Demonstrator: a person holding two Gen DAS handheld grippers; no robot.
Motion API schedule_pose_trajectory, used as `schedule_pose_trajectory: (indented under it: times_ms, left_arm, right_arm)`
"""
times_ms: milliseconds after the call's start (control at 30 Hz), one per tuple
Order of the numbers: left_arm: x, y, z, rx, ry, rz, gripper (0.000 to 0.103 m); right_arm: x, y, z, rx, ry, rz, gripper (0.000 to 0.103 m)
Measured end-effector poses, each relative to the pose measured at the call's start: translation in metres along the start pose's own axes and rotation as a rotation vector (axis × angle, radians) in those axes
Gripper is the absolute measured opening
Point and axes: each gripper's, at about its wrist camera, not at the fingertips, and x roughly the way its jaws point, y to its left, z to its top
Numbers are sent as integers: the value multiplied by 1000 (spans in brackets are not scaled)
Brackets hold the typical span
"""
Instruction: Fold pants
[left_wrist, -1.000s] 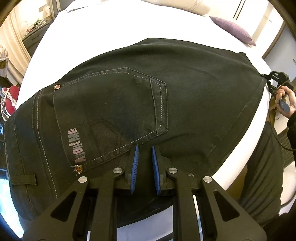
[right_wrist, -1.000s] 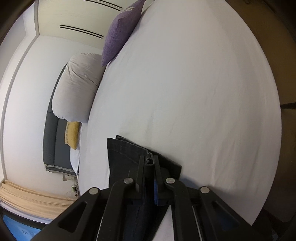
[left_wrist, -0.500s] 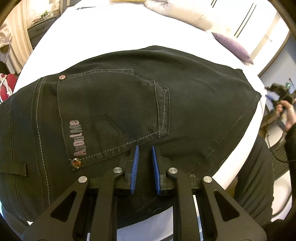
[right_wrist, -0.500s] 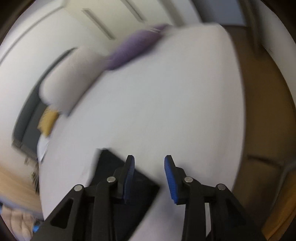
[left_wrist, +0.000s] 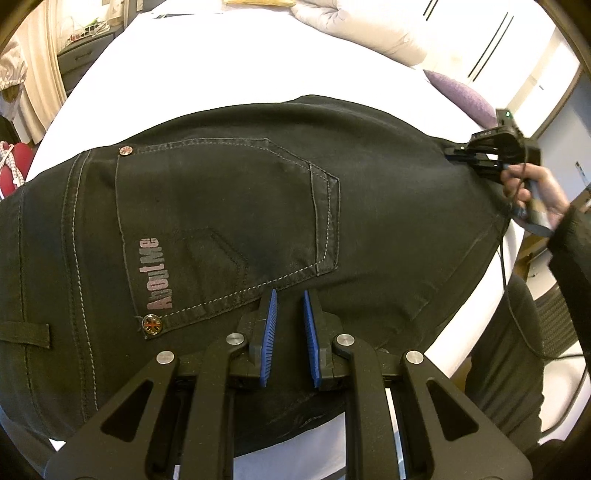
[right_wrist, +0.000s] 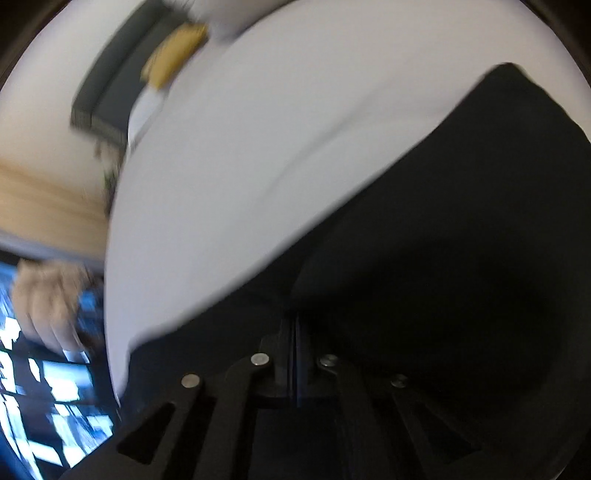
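The black pants (left_wrist: 229, 221) lie spread flat on the white bed (left_wrist: 229, 66), back pocket (left_wrist: 221, 221) up (pink lettering along its edge). Just below that pocket the left gripper (left_wrist: 289, 306) hovers, its blue pads (left_wrist: 269, 325) slightly apart with nothing between them. At the far right end of the pants the right gripper (left_wrist: 476, 155) has its fingers pressed together; whether cloth is pinched there, I cannot tell.

Only readable text: "AboutMe" (left_wrist: 158, 274) – faded pinkish lettering running sideways along the edge of the back pocket (left_wrist: 225, 225) on the black pants (left_wrist: 388, 206). Right wrist view is motion-blurred – nothing legible there.
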Motion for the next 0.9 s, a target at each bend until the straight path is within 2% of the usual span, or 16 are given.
schedule_pose_trajectory:
  times_ms: [133,200,267,300,333,400,433,467,533,600,667,700,733,767,800,900]
  left_arm:
    - [-2,6,-1,5,-2,3,15]
    - [-3,5,-3,5,-7,7,15]
    - [-4,4,-6,-2,-14,12,15]
    - [-5,4,-7,-3,-16,15,15]
    - [-5,4,-7,-2,-17,18,15]
    - [-7,3,-9,3,-17,24,15]
    - [-7,3,-9,4,-15,26,15]
    - [-8,2,-11,10,-11,29,15]
    - [-13,0,-12,17,-8,34,15]
    - [-19,3,-15,11,-14,31,15]
    - [-27,10,-22,-6,-28,15,15]
    - [-29,13,-25,-13,-34,14,15]
    - [-32,16,-27,-19,-40,21,15]
    - [-35,18,-30,-23,-45,26,15]
    - [-38,20,-33,-29,-49,26,15]
    - [-43,23,-38,-41,-55,17,15]
  right_arm:
    - [-43,-27,22,62,-182,-195,0]
    - [-74,-19,12,7,-273,-290,17]
    - [-92,-10,-8,-22,-276,-194,20]
    - [-96,0,-26,-50,-235,-68,24]
    - [-94,9,-40,-84,-198,7,26]
    - [-76,33,-77,-195,-72,173,43]
    - [-68,37,-87,-210,-39,213,43]
    - [-57,36,-95,-211,-12,222,43]
    - [-38,13,-94,-110,4,161,40]
    - [-37,-27,-81,44,-30,211,7]
    - [-53,-52,-67,97,-111,114,0]
    - [-70,-60,-64,104,-166,39,2]
    - [-84,-62,-66,96,-195,-10,9]
    - [-97,-60,-66,82,-207,-20,36]
    - [-107,-51,-76,61,-191,28,56]
    - [-110,-5,-121,-27,-73,251,60]
